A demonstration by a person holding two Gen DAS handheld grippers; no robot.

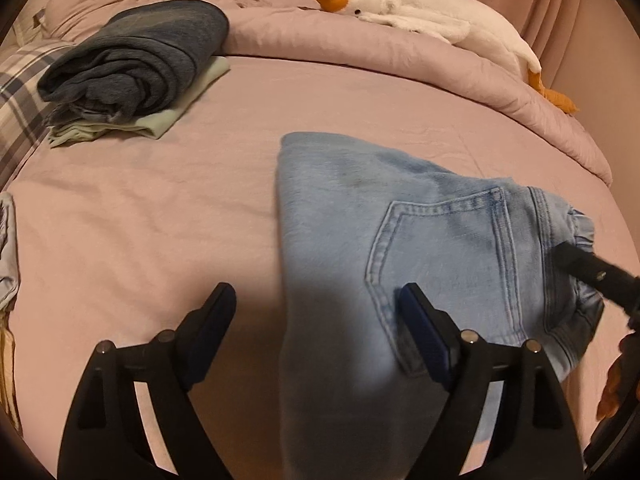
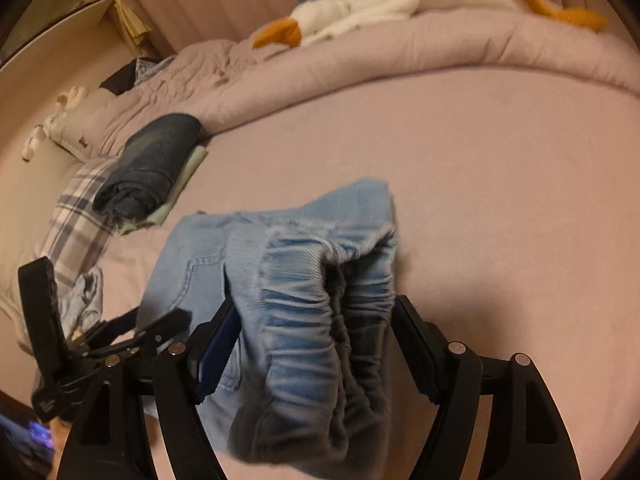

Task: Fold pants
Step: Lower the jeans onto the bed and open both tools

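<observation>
Light blue jeans point(image 1: 352, 216) lie folded on the pink bed sheet point(image 1: 152, 208), back pocket up. My left gripper point(image 1: 316, 300) is open; its left finger is over the sheet, its right finger over the pocket, and it holds nothing. In the right wrist view my right gripper point(image 2: 314, 312) stands wide apart around the bunched elastic waistband of the jeans point(image 2: 320, 288), which bulges between the fingers. One right finger point(image 1: 588, 268) shows at the waistband in the left wrist view. The left gripper shows at the lower left of the right wrist view point(image 2: 132, 328).
A stack of folded dark blue and pale green clothes point(image 1: 136, 68) sits at the far left. A plaid pillow point(image 1: 20, 96) lies beside it. A rolled pink duvet point(image 1: 360, 44) runs along the back with a white plush goose point(image 1: 420, 12) on it.
</observation>
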